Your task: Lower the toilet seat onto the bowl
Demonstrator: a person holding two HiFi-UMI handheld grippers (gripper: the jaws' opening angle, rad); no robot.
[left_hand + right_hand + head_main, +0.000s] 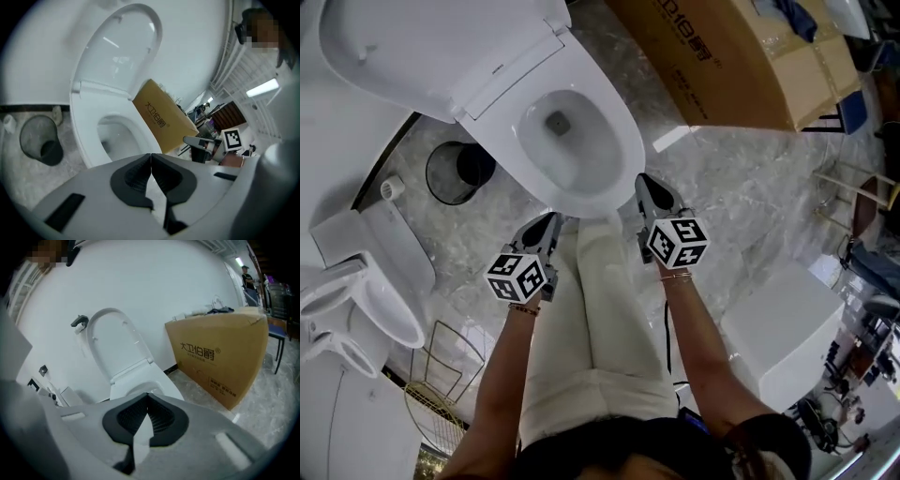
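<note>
The white toilet bowl (pixel 619 159) stands open at the top middle of the head view. Its seat (pixel 422 47), together with the lid, is raised and leans back against the wall. The seat (pixel 117 51) and the bowl (pixel 84 136) also fill the left gripper view, and the seat (pixel 112 343) shows upright in the right gripper view. My left gripper (pixel 551 220) hangs just in front of the bowl's front left rim, shut and empty. My right gripper (pixel 645 180) is beside the front right rim, also shut with nothing in it. Neither touches the toilet.
A large cardboard box (pixel 741 56) lies right of the toilet. A black waste bin (pixel 455 173) stands left of the bowl. Another white toilet (pixel 356 300) is at the far left, and a white fixture (pixel 787 328) at the right. The person's legs (pixel 600 319) are below the bowl.
</note>
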